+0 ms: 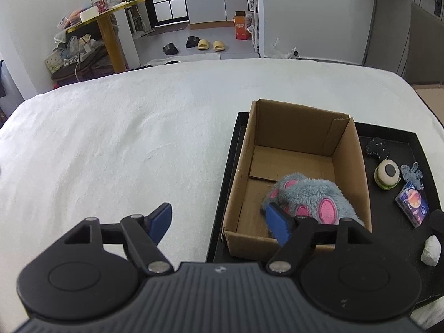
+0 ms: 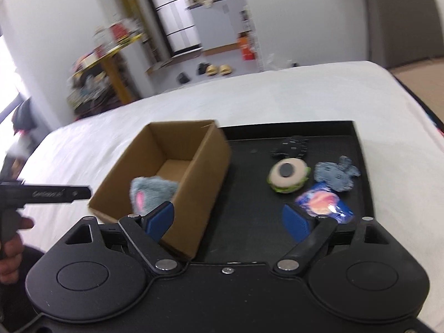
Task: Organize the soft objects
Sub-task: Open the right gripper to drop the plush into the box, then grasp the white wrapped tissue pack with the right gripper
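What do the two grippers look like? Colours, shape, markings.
Both match: the left gripper and right gripper have matte black bodies with a ribbed centre, two round black housings, black linkage arms on silver pivot pins, and blue finger pads. Seen from the right wrist, the left gripper's black side bears small pale lettering, unreadable.

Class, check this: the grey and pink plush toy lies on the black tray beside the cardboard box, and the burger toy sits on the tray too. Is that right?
Not quite. The plush toy lies inside the cardboard box, not beside it, as the left wrist view shows. The burger toy does sit on the black tray.
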`<action>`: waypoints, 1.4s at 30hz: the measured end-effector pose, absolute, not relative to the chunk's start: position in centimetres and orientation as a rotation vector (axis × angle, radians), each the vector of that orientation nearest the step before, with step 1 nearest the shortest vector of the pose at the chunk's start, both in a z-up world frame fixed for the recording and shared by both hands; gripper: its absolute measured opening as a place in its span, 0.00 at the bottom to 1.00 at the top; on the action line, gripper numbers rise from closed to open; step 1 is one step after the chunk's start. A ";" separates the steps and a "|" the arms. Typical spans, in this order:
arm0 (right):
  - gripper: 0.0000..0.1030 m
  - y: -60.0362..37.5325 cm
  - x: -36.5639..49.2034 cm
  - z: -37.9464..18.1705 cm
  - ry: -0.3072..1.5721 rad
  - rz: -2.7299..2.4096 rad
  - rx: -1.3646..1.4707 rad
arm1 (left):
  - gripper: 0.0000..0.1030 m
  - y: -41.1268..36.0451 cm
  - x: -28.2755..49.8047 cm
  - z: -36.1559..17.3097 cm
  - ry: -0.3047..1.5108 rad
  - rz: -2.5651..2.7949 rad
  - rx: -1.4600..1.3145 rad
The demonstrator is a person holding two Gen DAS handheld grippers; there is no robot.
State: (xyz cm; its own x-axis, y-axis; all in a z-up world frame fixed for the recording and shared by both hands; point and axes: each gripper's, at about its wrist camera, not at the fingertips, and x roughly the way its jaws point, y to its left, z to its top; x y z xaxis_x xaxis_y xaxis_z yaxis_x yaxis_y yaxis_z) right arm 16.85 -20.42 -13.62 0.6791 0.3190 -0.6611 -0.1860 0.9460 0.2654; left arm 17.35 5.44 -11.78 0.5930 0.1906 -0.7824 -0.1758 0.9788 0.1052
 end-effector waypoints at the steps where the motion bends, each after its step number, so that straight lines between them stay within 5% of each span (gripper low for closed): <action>1: 0.83 -20.5 16.7 -14.0 0.770 0.256 0.188 | 0.71 5.4 17.4 -11.8 0.917 0.216 0.023; 42: 0.78 -25.9 18.8 -24.0 0.992 -0.140 0.305 | 0.73 -0.6 19.9 -12.5 1.035 0.294 0.229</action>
